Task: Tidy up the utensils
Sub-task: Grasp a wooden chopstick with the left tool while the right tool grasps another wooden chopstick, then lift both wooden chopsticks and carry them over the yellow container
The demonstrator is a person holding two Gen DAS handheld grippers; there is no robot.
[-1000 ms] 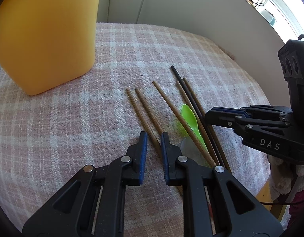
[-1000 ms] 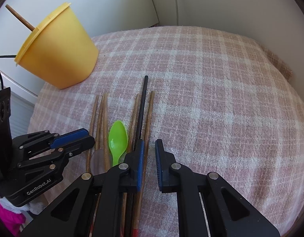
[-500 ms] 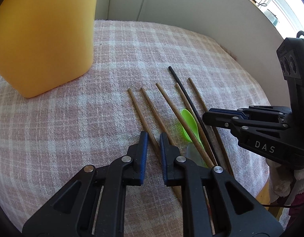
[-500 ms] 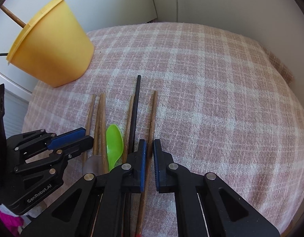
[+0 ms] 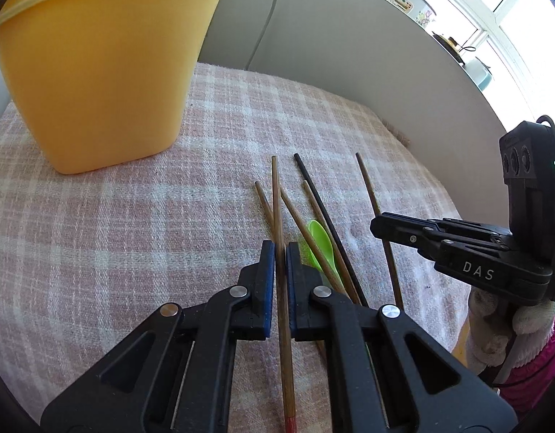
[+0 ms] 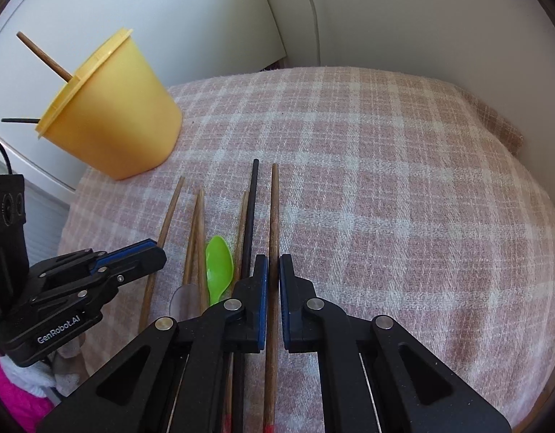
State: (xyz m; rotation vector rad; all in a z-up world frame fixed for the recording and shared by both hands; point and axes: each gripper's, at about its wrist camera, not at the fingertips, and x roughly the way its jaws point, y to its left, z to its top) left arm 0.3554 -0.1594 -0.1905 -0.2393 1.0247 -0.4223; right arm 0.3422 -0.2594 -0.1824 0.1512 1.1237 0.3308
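Observation:
My left gripper (image 5: 280, 252) is shut on a brown wooden chopstick (image 5: 276, 198), lifted off the cloth. My right gripper (image 6: 273, 265) is shut on another brown chopstick (image 6: 274, 209). Several more brown chopsticks (image 6: 196, 223), a black chopstick (image 6: 251, 209) and a green plastic spoon (image 6: 219, 267) lie side by side on the pink plaid cloth between the grippers. The yellow cup (image 6: 115, 119) stands at the back left with two sticks poking out of it; it looms large in the left wrist view (image 5: 97, 72).
A clear spoon (image 6: 185, 299) lies beside the green one. The cloth-covered table (image 6: 385, 180) drops off at its right and near edges. A white wall and cabinet stand behind it. The gloved hand (image 5: 501, 328) holds the right gripper.
Both grippers have closed, each on a brown chopstick. The left one has lifted its chopstick and swung toward the yellow cup; the right one has tilted its chopstick up slightly.

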